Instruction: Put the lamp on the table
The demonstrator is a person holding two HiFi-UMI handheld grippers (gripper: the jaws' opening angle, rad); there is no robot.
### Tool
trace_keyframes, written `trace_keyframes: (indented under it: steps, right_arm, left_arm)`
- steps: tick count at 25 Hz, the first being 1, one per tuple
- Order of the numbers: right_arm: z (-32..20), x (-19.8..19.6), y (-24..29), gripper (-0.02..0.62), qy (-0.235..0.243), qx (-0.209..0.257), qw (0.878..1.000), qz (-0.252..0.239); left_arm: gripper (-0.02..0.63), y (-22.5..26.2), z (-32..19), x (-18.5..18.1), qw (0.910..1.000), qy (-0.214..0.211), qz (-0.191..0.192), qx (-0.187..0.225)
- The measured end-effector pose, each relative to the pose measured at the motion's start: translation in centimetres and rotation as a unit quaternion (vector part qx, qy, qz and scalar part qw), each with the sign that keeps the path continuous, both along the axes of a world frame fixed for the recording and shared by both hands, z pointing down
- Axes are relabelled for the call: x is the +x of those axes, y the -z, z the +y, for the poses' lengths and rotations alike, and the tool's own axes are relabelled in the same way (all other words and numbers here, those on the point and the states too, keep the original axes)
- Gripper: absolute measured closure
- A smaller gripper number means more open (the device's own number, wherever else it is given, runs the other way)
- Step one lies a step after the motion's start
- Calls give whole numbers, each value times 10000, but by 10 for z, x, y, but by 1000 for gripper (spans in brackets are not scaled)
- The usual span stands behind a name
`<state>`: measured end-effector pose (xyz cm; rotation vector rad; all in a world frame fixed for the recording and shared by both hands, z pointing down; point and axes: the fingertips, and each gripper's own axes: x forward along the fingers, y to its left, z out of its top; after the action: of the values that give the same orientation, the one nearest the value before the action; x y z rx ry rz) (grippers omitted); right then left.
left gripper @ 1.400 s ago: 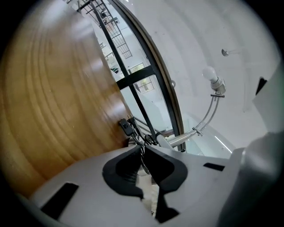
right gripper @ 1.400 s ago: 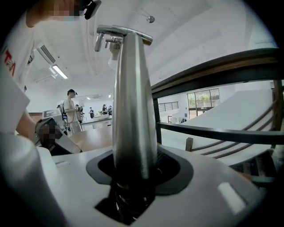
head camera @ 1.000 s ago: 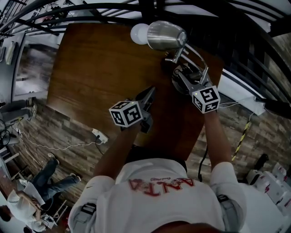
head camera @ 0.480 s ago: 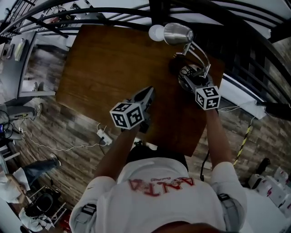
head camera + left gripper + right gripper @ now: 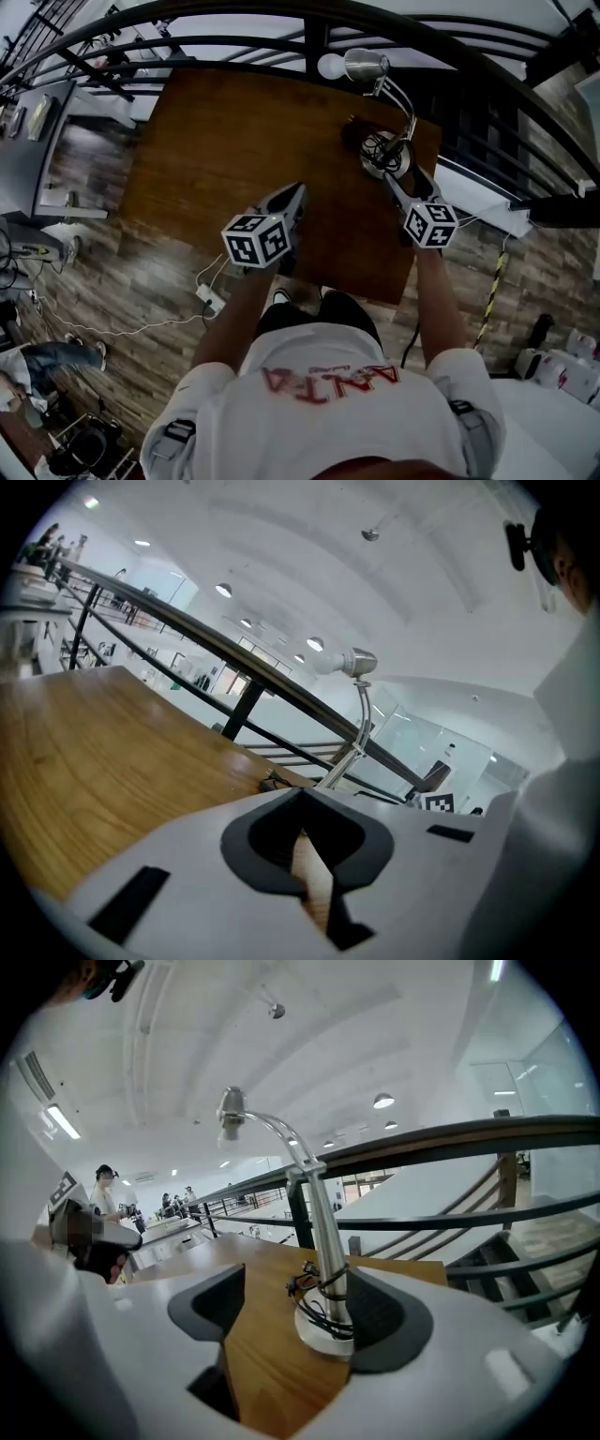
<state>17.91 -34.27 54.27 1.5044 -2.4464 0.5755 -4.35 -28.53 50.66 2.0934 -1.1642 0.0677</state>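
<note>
The lamp (image 5: 383, 155) stands upright near the tabletop's (image 5: 234, 141) far right corner, apparently delivered. On the right gripper (image 5: 394, 179) the fingers have just been opening and stand spread, the lamp's base between them unpressed, evidently to release it. On the left gripper (image 5: 296, 192) the fingers are clenched empty, idle.

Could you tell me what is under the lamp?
The wooden table: the lamp stands on it on a round base, cord coiled round the stem. The wood right beneath the base is covered, so nothing there can be seen.
</note>
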Motion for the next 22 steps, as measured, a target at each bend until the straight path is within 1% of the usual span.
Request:
trace_keyframes:
  steps: [2, 4, 5, 7, 11, 14, 15, 18, 22]
  right_arm:
    - [25, -8, 23, 297, -43, 153, 9999, 28]
    - [47, -16, 49, 364, -231, 371, 9990, 66]
    - [57, -19, 61, 409, -354, 514, 9980, 93]
    - [75, -26, 85, 456, -569, 795, 9951, 138]
    - [111, -41, 124, 521, -929, 1148, 9890, -4]
    - [141, -50, 153, 568, -1187, 1337, 9837, -201]
    - [151, -54, 162, 582, -1243, 1405, 9819, -247]
    - [179, -66, 183, 592, -1316, 1521, 9789, -359]
    - [207, -73, 200, 592, -1442, 1507, 9769, -463]
  left_arm:
    - [597, 16, 12, -2, 9991, -154, -261, 282]
    - [597, 35, 23, -5, 9963, -322, -518, 606]
    - [597, 45, 28, -8, 9944, -395, -617, 767]
    - [597, 66, 36, -15, 9901, -497, -758, 1075]
    - [597, 101, 57, -31, 9814, -625, -913, 1569]
    - [597, 115, 79, -35, 9789, -803, -880, 1660]
    - [597, 119, 87, -35, 9782, -861, -854, 1688]
    - [597, 133, 109, -37, 9746, -973, -776, 1864]
    - [597, 152, 133, -40, 9647, -1099, -822, 2249]
